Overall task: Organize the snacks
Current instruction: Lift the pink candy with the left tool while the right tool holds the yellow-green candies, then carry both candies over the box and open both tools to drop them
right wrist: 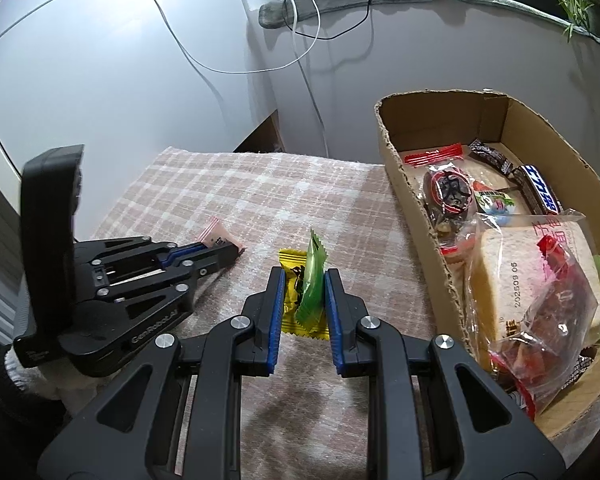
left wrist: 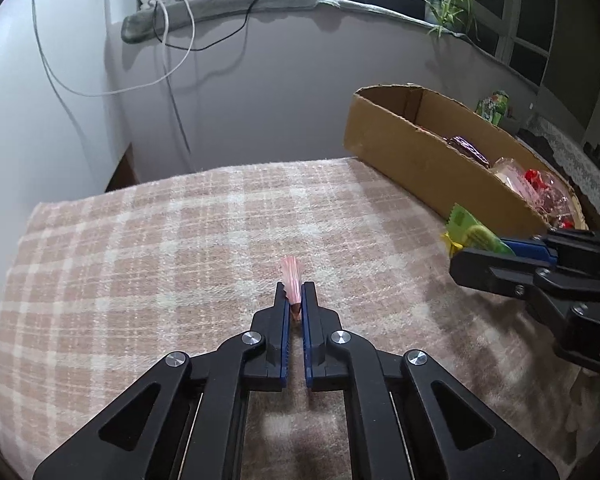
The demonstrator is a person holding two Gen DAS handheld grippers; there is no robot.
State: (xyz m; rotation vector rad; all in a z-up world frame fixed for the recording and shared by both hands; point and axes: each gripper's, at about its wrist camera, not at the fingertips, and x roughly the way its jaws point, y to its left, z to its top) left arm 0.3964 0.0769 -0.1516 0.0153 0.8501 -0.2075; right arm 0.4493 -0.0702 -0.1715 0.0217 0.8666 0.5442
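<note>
My left gripper is shut on a small pink candy wrapper, low over the plaid tablecloth; it also shows in the right wrist view with the pink wrapper sticking out. My right gripper is shut on a green packet and a yellow packet pressed together, just left of the cardboard box. In the left wrist view the right gripper holds the green and yellow packets beside the box.
The box holds several snacks: bagged bread, chocolate bars, a red-sealed bag. A wall with hanging cables stands behind the table. A potted plant sits on the window ledge.
</note>
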